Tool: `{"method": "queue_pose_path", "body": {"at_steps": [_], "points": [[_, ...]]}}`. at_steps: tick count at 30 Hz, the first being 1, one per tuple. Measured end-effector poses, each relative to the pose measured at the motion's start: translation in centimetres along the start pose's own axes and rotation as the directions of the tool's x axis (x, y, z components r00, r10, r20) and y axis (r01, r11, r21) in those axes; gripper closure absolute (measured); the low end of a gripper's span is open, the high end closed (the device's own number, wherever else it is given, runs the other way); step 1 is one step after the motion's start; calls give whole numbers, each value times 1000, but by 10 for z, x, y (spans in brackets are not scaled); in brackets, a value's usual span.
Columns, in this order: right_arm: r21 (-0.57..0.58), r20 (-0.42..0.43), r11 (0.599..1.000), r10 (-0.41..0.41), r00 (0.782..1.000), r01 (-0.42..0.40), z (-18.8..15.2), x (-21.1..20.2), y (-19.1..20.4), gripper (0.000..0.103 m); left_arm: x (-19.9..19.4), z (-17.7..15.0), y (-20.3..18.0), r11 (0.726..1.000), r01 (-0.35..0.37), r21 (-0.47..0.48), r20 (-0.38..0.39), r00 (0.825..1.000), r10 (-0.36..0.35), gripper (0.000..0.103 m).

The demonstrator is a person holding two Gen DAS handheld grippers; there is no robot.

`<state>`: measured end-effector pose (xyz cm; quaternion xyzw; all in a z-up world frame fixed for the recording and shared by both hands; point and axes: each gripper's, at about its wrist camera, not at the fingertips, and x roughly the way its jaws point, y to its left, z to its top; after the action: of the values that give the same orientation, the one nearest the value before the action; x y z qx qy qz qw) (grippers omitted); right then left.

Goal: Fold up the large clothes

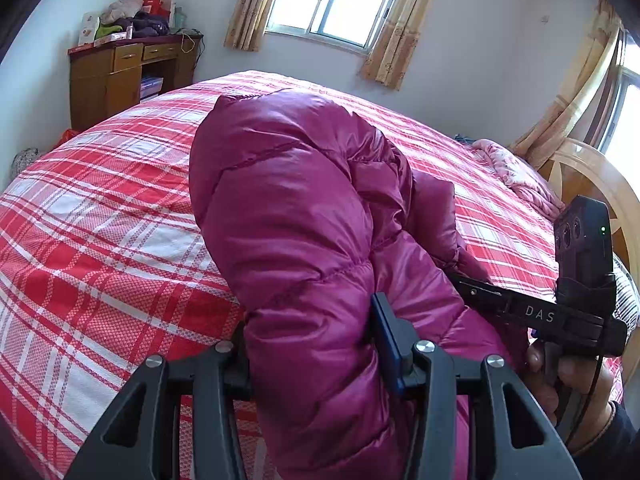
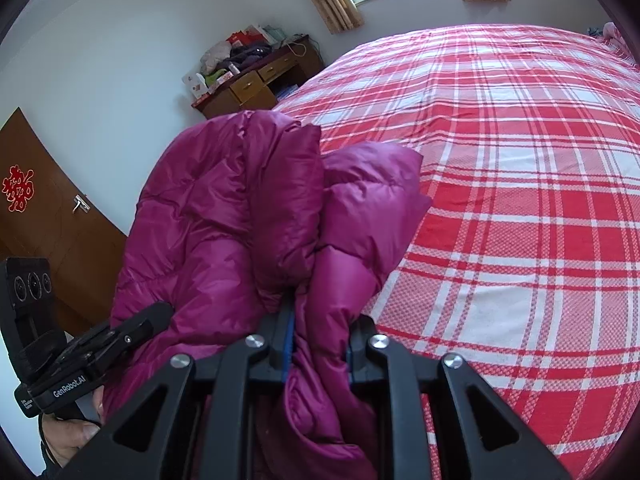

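Observation:
A puffy magenta down jacket [image 1: 304, 216] hangs bunched above a bed with a red and white plaid cover [image 1: 100, 216]. My left gripper [image 1: 312, 344] is shut on a thick fold of the jacket. My right gripper [image 2: 320, 340] is shut on another fold of the jacket [image 2: 248, 216], with fabric pinched between its blue-padded fingers [image 2: 289, 336]. Each gripper shows in the other's view: the right one [image 1: 472, 284] reaches into the jacket from the right, the left one [image 2: 156, 316] from the left. The two grips are close together.
The plaid bed [image 2: 520, 200] fills most of both views. A wooden desk [image 1: 120, 76] piled with clothes and boxes stands by the far wall. A pink blanket [image 1: 516, 172] lies by the wooden headboard [image 1: 592, 184]. A brown door [image 2: 52, 216] is at the left.

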<state>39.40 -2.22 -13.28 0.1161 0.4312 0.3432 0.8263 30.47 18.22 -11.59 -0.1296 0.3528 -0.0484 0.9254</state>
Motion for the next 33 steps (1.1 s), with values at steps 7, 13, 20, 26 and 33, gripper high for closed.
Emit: {"method": "queue_pose_path", "body": {"at_steps": [7, 13, 20, 26, 33], "points": [[17, -11, 1000, -4, 1000, 4, -6, 3, -6, 81, 9, -5, 7, 1000, -13, -11, -22, 1000, 13, 53], [22, -21, 1000, -15, 1000, 16, -9, 8, -10, 81, 14, -8, 8, 999, -40, -6, -40, 998, 39, 47], [30, -33, 999, -21, 999, 22, -10, 11, -13, 80, 18, -12, 9, 998, -66, -6, -45, 997, 66, 38], [24, -42, 999, -37, 998, 38, -9, 14, -13, 77, 18, -15, 10, 994, -108, -12, -44, 993, 108, 27], [24, -46, 997, -67, 997, 68, -8, 11, -12, 65, 15, -11, 7, 991, -136, -5, -58, 989, 135, 26]]}}
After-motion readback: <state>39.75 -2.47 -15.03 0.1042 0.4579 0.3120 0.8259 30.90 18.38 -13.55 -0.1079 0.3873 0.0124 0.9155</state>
